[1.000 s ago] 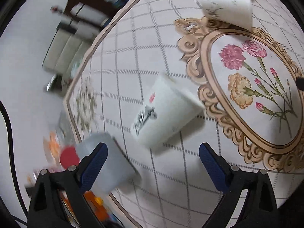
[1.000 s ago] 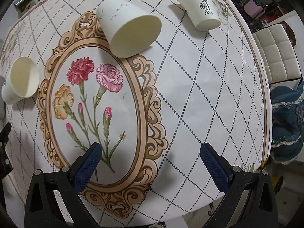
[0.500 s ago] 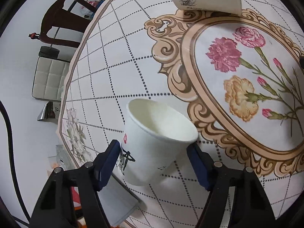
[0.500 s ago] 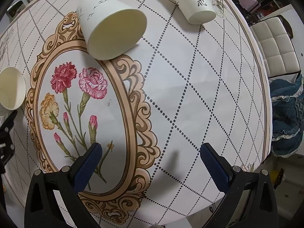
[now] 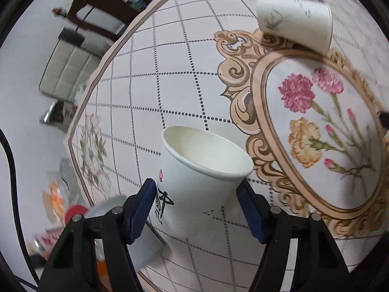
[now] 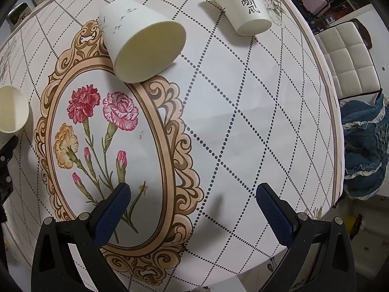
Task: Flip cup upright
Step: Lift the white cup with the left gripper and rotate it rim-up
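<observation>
A white paper cup [image 5: 199, 182] with black calligraphy sits between the blue pads of my left gripper [image 5: 197, 206], mouth up and slightly tilted; the gripper is shut on it, just above the tablecloth. The same cup shows at the left edge of the right wrist view [image 6: 11, 112]. My right gripper [image 6: 192, 214] is open and empty over the flower medallion. A second cup [image 6: 143, 48] lies on its side at the medallion's top, also in the left wrist view [image 5: 294, 22]. A third cup [image 6: 243, 7] lies on its side at the far right.
The round table [image 6: 267, 121] has a patterned cloth with a flower medallion [image 6: 102, 133]. White padded chairs [image 6: 347, 58] and a blue cloth [image 6: 364, 150] stand beyond the right edge. A dark wooden chair [image 5: 97, 7] and floor clutter [image 5: 63, 206] lie off the left edge.
My left gripper closed on the calligraphy cup, which lay on its side a second ago, and the cup now stands mouth up between the pads. My right gripper shifted slightly.
</observation>
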`<move>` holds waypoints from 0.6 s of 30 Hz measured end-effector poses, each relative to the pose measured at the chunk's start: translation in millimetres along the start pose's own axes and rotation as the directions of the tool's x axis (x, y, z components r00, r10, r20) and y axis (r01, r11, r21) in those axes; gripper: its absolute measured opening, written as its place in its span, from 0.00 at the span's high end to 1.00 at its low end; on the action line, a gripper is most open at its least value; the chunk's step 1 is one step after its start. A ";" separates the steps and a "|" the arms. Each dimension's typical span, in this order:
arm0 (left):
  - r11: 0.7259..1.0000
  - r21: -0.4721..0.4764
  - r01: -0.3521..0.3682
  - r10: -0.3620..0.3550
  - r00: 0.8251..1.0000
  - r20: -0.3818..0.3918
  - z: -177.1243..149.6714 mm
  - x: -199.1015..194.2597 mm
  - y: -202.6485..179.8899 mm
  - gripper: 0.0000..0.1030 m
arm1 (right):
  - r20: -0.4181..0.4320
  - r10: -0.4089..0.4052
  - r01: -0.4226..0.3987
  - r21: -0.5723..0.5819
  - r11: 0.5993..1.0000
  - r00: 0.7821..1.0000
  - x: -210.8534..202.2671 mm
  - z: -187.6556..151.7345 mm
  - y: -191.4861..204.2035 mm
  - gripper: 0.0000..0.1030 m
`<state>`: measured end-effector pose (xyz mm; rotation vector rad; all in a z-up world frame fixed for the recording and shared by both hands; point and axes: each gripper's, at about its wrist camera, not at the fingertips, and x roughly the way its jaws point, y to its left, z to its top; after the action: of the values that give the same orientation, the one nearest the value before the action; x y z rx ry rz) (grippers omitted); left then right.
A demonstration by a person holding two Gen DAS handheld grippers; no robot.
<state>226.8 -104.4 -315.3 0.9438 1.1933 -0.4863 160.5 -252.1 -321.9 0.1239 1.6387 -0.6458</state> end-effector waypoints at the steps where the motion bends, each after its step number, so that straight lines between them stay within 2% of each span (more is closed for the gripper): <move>1: 1.000 -0.025 0.008 -0.008 1.000 -0.001 -2.9 -4.9 1.4 0.36 | 0.005 0.000 0.000 0.002 1.000 1.000 -2.0 1.8 -1.5 0.00; 6: 0.987 -0.149 0.058 -0.061 0.998 -0.022 -18.4 -25.2 4.7 0.36 | 0.016 -0.001 0.001 0.007 1.000 1.000 -10.9 -1.7 0.5 0.00; 10: 0.962 -0.253 0.105 -0.120 0.992 -0.044 -33.7 -40.6 -1.1 0.37 | 0.026 -0.010 0.011 -0.009 1.000 1.000 -19.1 -17.9 4.6 0.00; 13: 0.926 -0.347 0.146 -0.183 0.980 -0.078 -45.2 -46.3 -9.4 0.37 | 0.023 -0.010 0.011 -0.028 1.000 1.000 -19.7 -26.4 -2.4 0.00; 18: 0.852 -0.491 0.181 -0.261 0.960 -0.098 -60.3 -56.8 -26.8 0.37 | 0.000 -0.006 0.006 -0.052 0.999 1.000 -11.4 -32.9 -18.3 0.00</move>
<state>153.7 -77.9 -276.1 0.4225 1.4942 -0.2751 125.7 -248.5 -303.9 0.0813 1.6555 -0.6076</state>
